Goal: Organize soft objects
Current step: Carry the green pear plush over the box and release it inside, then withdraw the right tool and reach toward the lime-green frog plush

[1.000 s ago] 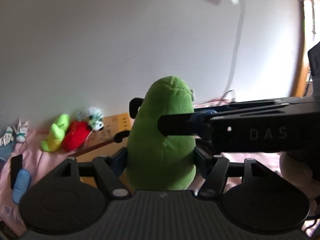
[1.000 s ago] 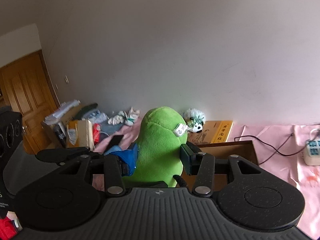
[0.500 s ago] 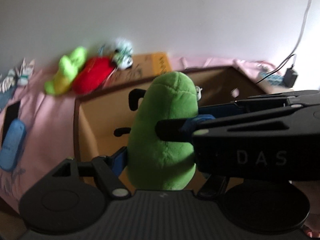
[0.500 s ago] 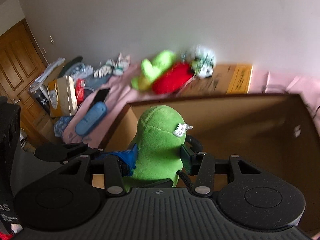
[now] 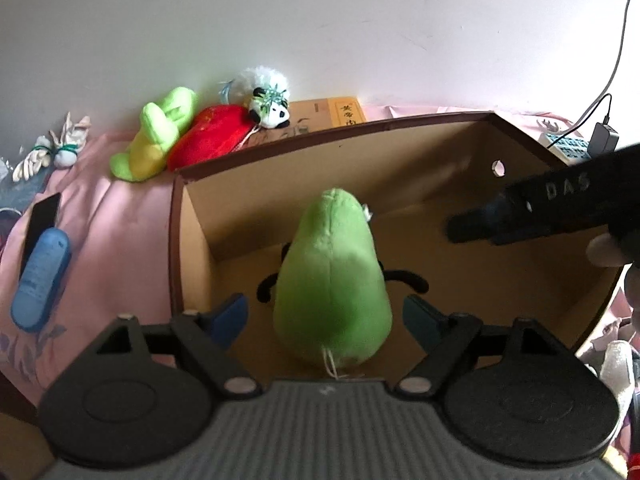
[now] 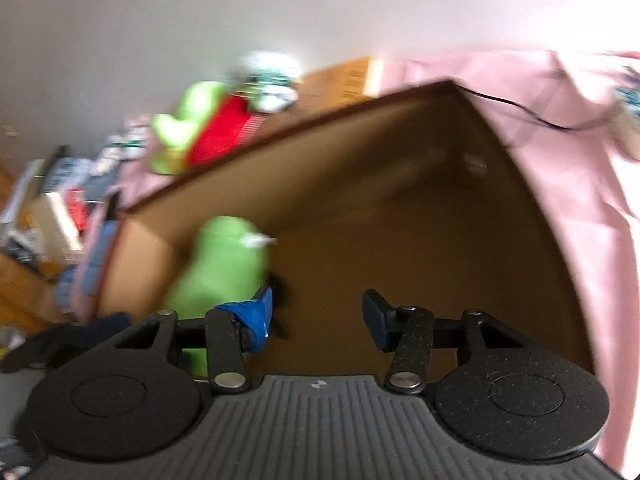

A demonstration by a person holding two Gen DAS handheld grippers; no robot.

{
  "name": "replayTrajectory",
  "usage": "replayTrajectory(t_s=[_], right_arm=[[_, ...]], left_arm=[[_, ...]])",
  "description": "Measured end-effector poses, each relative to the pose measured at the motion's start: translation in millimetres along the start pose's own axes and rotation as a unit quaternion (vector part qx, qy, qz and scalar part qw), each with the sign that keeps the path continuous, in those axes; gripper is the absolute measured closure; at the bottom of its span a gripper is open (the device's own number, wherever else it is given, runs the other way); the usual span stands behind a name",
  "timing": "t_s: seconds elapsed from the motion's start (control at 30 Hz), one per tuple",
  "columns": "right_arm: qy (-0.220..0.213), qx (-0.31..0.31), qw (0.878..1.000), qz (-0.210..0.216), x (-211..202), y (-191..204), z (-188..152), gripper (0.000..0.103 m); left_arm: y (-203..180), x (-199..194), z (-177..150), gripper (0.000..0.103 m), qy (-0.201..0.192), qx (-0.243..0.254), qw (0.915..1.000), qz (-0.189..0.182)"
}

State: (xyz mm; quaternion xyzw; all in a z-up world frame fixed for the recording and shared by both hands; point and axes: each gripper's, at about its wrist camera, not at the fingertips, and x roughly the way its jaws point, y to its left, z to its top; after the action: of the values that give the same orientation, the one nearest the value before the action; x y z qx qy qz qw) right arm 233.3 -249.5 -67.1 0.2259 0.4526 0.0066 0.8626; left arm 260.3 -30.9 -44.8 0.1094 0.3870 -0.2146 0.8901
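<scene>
Both grippers hang over the open cardboard box [image 5: 192, 240], and the step in hand looks like the release of the green pear-shaped plush [image 5: 332, 284] inside it. Left gripper [image 5: 324, 316]: its jaws are opening, the blue pads standing clear of the toy on either side, so nothing is held though the plush sits between them. Right gripper [image 6: 316, 316] is partly open with an empty gap; the plush [image 6: 220, 264] lies off to its left, beside the left finger, and that view is too blurred to say whether they touch. The toy stands on the box floor near the left wall, toward the near-left corner, narrow end up. To finish well, I would let the left jaws clear the fleece fully before lifting, then draw straight up and away from the box walls, since the pile could snag on a pad and tip the toy. It is short-napped fleece, rounded and squashy, with thin black limbs, a small white tag near the top and a loose thread at the base. Smooth brown walls with a dark rim form the box. Beyond its far edge, on pink cloth, lie a lime-green plush [image 5: 156, 136], a red plush [image 5: 212, 140] and a fluffy white panda toy [image 5: 268, 100].
</scene>
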Motion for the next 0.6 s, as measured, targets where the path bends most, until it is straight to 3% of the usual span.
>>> replayTrajectory(t_s=[0.23,0.43,0.6], right_arm=[[0.006,0.067,0.997,-0.045,-22.6,-23.5,-13.3,0.072],[0.002,0.063,0.996,-0.055,-33.6,-22.0,-25.4,0.071],[-0.07,0.016,0.997,-0.041,-72.5,-10.9,-33.0,0.069]], left_arm=[[-9.4,-25.5,1.4,0.018,-0.026,0.006,0.9996,0.006],[-23.1,-51.6,-2.1,0.018,-0.045,0.026,0.9984,0.022],[-28.3,-81.8,-2.8,0.018,-0.07,0.032,0.9965,0.032]])
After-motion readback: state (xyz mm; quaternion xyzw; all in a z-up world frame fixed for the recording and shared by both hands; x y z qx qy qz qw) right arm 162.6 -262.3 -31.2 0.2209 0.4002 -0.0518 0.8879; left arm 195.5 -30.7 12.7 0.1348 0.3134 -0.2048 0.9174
